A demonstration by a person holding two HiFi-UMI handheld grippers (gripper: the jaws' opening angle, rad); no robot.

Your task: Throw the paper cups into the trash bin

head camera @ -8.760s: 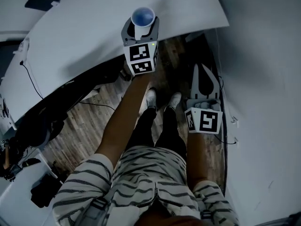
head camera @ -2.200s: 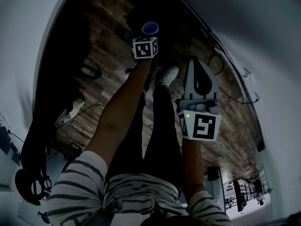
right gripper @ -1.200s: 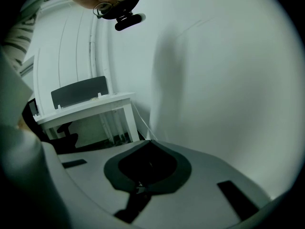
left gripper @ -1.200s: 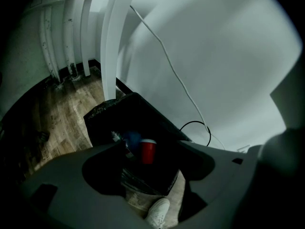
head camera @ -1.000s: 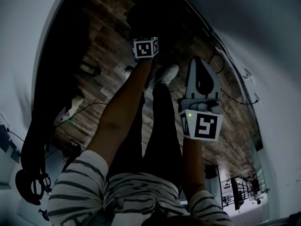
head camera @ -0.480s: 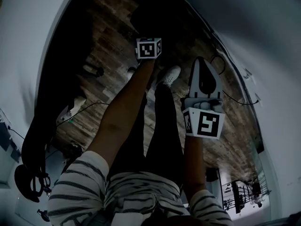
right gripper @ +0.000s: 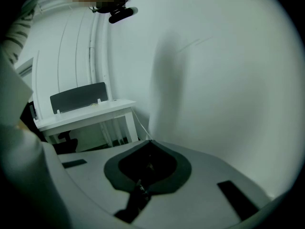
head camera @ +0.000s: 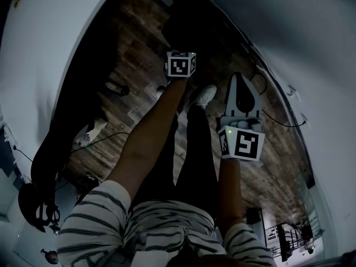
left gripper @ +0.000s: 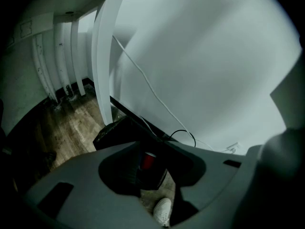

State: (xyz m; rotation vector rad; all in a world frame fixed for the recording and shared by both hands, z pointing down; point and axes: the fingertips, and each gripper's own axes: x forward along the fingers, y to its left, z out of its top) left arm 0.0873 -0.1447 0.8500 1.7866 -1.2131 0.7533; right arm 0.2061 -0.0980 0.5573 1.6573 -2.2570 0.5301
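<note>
The marker cube of my left gripper [head camera: 181, 65] hangs over the dark trash bin [head camera: 181, 24] on the wooden floor. In the left gripper view the jaws [left gripper: 152, 149] are closing with nothing between them. Through their gap I see a red paper cup [left gripper: 148, 160] lying inside the black bin [left gripper: 116, 135]. My right gripper [head camera: 239, 80] is held lower and to the right, pointing forward, its jaws shut and empty. In the right gripper view the tips [right gripper: 148, 141] meet against a white wall.
A white desk [head camera: 55, 43] curves along the left and a white wall [head camera: 311, 49] closes the right. Cables [head camera: 267, 113] trail along the floor by the wall. The person's white shoe [head camera: 204, 95] stands just behind the bin. White table legs [left gripper: 102, 56] rise beyond it.
The cup with the blue inside that sat in my left gripper over the bin is gone from it. The left gripper has drifted slightly right and toward me. The right gripper stays shut.
</note>
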